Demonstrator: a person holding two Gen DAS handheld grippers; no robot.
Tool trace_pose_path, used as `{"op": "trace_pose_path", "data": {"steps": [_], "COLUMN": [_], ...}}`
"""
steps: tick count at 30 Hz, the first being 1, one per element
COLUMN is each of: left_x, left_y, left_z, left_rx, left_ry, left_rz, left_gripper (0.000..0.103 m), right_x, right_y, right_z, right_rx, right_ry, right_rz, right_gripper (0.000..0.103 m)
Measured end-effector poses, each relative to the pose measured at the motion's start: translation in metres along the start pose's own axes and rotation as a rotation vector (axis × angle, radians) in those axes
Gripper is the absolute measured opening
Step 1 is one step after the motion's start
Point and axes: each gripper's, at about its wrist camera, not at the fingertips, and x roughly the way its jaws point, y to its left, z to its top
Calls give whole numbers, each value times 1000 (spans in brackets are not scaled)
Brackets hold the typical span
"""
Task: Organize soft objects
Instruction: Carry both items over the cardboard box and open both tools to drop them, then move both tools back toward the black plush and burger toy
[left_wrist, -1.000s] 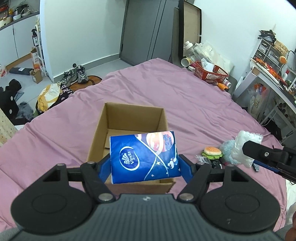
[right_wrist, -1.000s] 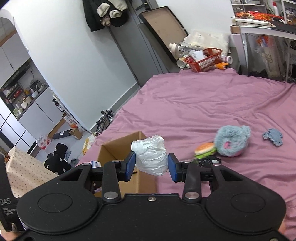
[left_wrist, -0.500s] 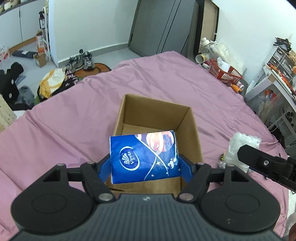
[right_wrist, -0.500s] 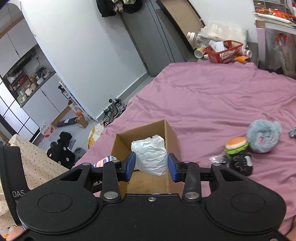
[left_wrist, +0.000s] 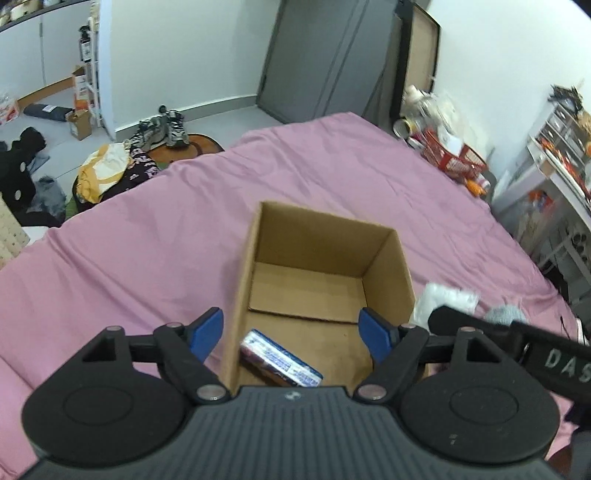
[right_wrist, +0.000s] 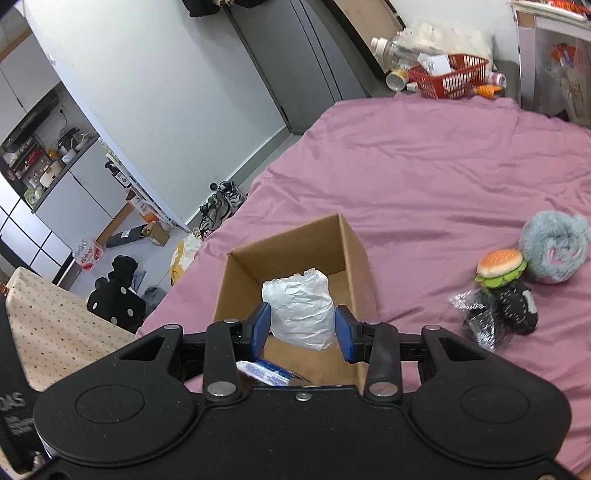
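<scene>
A bed (left_wrist: 332, 177) under a rumpled pink sheet fills most of both views, with a grey wardrobe (left_wrist: 325, 59) standing beyond its far edge. An open cardboard box (left_wrist: 388, 266) sits on the sheet, flaps out of sight, its brown floor mostly bare. The left tongs (left_wrist: 291, 332) hang above the box's near end; their jaws have just been opening and now stand spread wide, with nothing between the blue pads (left_wrist: 207, 328). Below them a blue tissue pack (left_wrist: 280, 360) lies tilted inside the box, against the near wall. The right tongs (right_wrist: 302, 328) are clenched on a crumpled white bag (right_wrist: 299, 308), both blue pads pressing its sides, and hold it above the box's opening; in the left wrist view the same bag shows just past the box's right wall. To the right of the box, resting on the sheet, are a grey fluffy plush (right_wrist: 554, 247), a black item in clear wrap (right_wrist: 498, 314) and a small burger toy (right_wrist: 500, 266), the three crowded together and touching. A red basket (right_wrist: 454, 77) sits on the floor beyond the bed's far corner
</scene>
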Motion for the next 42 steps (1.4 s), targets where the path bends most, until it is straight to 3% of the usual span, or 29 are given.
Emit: {"op": "trace_pose_path", "data": {"steps": [6,7,9,12,15,21,25,27,31,42], "left_x": [-8,-10,-13,-19,-26,-42,-53,-57,-66,-90], "left_y": [14,15,17,18,16,0,-17,-25,-40,-88], "left_z": [9,10,12,12,14,14,11,10,7,-6], "left_rx": [-30,-32,-36,-50,-66,-41,-5,-3,-3,37], "left_ry": [-14,-18,-23,-19,-14,-29,-59,-66,-75,-120], "left_rz": [32,35,41,62,70,78,86,77,58,8], "left_gripper": [79,79,79,80,88,90,102,103,103,103], "right_x": [4,3,0,-7,-16,-41,-58,-67,-83,-120], "right_y": [3,5,7,7,2,-16,-26,-33,-45,-79], "right_z": [1,1,2,2,4,8,9,9,10,8], "right_rx": [25,19,13,0,3,16,15,20,23,20], "right_ry": [0,-3,-16,-27,-39,-77,-113,-126,-148,-173], "right_rz": [31,44,49,26,12,-10,-34,-36,-40,-47], "right_gripper": [42,45,62,67,76,87,94,98,103,103]}}
